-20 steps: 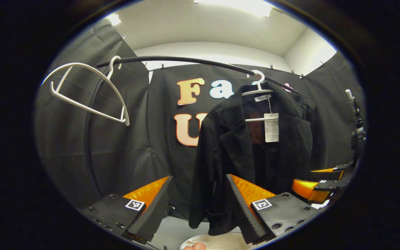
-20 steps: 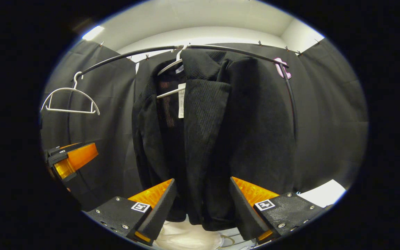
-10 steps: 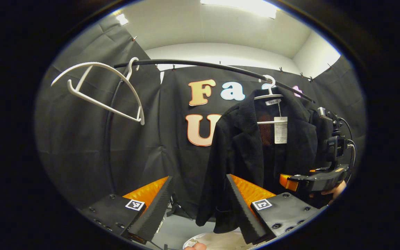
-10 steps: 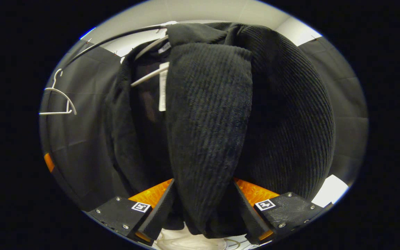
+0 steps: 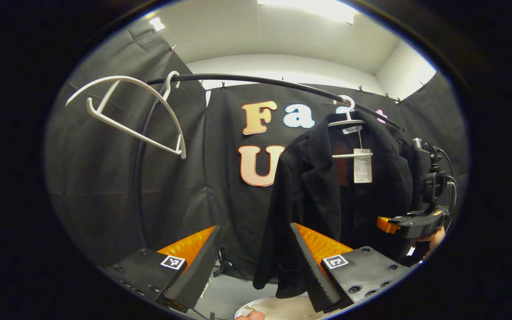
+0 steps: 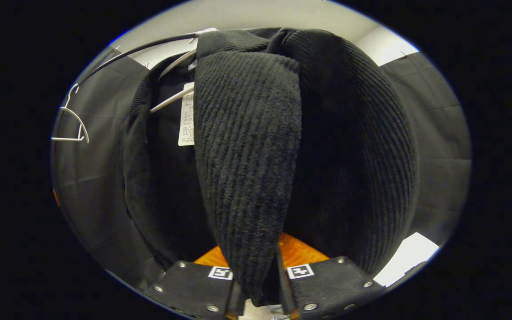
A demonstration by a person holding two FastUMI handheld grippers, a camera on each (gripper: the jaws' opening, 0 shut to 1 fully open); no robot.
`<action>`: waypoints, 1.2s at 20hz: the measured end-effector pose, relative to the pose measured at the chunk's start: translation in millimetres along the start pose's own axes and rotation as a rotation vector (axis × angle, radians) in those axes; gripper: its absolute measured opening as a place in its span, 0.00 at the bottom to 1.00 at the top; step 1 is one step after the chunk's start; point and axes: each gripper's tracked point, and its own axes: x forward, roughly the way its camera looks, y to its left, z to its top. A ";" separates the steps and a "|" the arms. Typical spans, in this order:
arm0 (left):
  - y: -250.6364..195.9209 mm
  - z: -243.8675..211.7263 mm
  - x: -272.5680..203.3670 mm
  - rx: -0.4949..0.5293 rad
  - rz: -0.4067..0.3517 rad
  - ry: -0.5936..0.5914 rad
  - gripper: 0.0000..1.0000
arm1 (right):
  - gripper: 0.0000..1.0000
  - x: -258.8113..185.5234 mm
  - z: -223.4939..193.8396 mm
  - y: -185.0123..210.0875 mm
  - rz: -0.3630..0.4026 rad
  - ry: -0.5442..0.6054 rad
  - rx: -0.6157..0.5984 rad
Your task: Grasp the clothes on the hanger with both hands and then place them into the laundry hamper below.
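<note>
While the left claw (image 5: 254,262) hangs wide apart with nothing between its fingers, short of the black jacket (image 5: 327,200) on its white hanger (image 5: 347,122), the right claw (image 6: 256,284) pinches the jacket's front panel.

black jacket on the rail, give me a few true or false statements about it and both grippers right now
1. The right gripper is shut on the black jacket. True.
2. The left gripper is shut on the jacket's sleeve. False: its fingers stand wide apart, holding nothing.
3. The jacket hangs on a white hanger hooked over the rail. True.
4. A second jacket hangs on the empty white hanger. False: that hanger is bare.
5. A paper tag hangs inside the jacket's open front. True.
</note>
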 end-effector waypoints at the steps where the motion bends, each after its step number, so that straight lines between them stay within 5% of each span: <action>1: -3.8 -0.1 4.0 0.003 -0.014 0.000 0.93 | 0.27 -4.0 2.9 -5.0 -0.005 -0.005 0.006; 3: -16.3 -0.7 11.8 -0.001 -0.051 -0.001 0.94 | 0.13 -17.2 9.7 -10.2 -0.005 -0.018 0.002; 15: -149.8 -29.6 80.4 -0.148 -0.352 0.072 0.96 | 0.12 -90.7 60.0 -15.6 0.067 -0.103 -0.032; 19: -152.9 -55.8 121.6 -0.060 -0.214 0.080 0.92 | 0.12 -99.5 63.0 -9.5 0.092 -0.107 -0.029; 24: -161.0 -75.7 148.8 0.030 -0.127 0.064 0.93 | 0.12 -113.1 72.9 -8.8 0.109 -0.123 -0.037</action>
